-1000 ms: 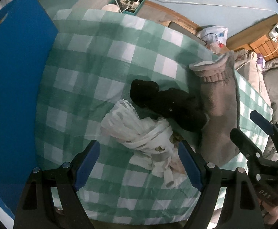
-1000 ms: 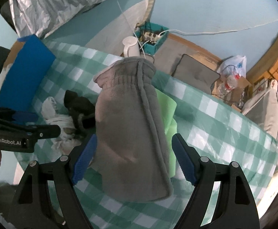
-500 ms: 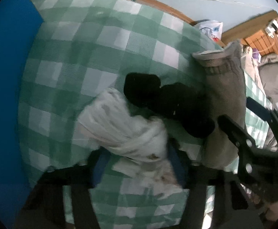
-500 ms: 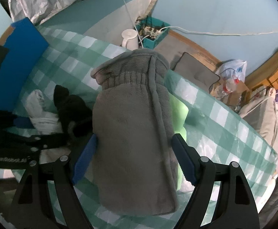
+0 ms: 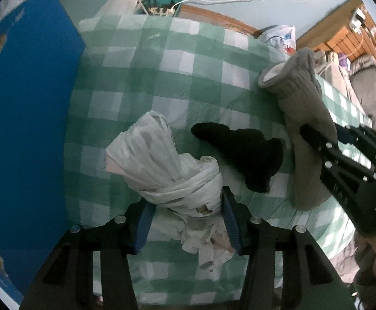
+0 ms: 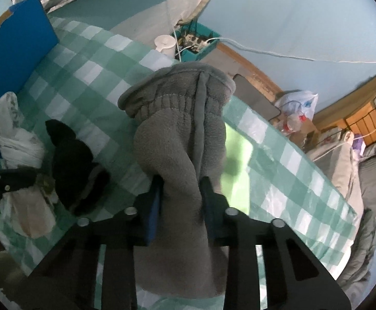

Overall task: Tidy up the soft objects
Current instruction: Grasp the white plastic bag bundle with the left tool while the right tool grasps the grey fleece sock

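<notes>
A white knotted cloth bundle (image 5: 162, 162) lies on the green checked tablecloth (image 5: 162, 59). My left gripper (image 5: 185, 209) is shut on its knotted end. It also shows in the right wrist view (image 6: 14, 139). A black sock (image 5: 242, 152) lies just right of the bundle, also seen in the right wrist view (image 6: 69, 157). My right gripper (image 6: 181, 193) is shut on a grey fleece sock (image 6: 182, 129), pinching its middle; the cuff points away. In the left wrist view the grey sock (image 5: 304, 118) sits under the right gripper (image 5: 343, 160).
A blue board (image 5: 25, 108) stands along the table's left side. A light green item (image 6: 237, 155) lies under the grey sock. Beyond the far edge are a white kettle (image 6: 164, 44), a teal box with cables (image 6: 195, 41), a plastic bag (image 6: 299, 103) and wooden furniture (image 6: 368, 118).
Both grippers have closed: the left on the white bundle's knot, the right on the grey sock. Both were open a second ago.
</notes>
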The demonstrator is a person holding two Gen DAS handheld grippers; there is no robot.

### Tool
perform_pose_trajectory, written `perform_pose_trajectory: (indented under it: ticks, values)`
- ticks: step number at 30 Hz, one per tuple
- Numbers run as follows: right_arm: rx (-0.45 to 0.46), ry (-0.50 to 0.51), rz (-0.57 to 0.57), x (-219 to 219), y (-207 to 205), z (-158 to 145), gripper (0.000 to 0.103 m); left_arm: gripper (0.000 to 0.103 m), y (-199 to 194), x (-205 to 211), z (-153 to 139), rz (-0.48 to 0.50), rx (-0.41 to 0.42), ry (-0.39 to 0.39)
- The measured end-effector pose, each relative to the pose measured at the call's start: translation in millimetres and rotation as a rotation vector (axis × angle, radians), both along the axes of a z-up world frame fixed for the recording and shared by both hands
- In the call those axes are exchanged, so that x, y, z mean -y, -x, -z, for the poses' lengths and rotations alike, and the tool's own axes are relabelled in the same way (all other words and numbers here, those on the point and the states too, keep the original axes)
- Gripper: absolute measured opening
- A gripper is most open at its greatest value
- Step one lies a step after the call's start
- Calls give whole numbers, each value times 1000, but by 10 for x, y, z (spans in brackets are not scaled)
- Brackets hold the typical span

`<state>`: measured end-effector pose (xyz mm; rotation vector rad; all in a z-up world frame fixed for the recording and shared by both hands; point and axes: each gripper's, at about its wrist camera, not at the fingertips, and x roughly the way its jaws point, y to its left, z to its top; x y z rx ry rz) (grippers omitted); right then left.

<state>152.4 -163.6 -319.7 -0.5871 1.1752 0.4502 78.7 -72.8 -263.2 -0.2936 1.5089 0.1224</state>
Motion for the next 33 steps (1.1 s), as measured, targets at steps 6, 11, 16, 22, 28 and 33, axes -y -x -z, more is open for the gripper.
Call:
perform_pose_trajectory:
  ticks: [6, 11, 16, 22, 28, 33]
  values:
    - [-10, -50, 30, 31, 83, -143, 21, 50, 46, 68, -133, 60, 24, -45]
    - [-26, -148, 64, 123, 162, -359, 21, 50, 94, 74, -235, 80, 47, -50]
    - [-48, -210, 88, 207, 259, -534, 21, 50, 178, 74, -300, 106, 60, -47]
    - [-77, -269, 118, 309, 378, -541, 22, 50, 292, 37, -322, 129, 54, -52]
    - [-100, -343, 178, 488, 524, -501, 24, 50, 503, -51, -350, 153, 41, -58]
    - [-70, -330, 174, 513, 708, -428, 30, 51, 547, -71, -302, 157, 21, -57]
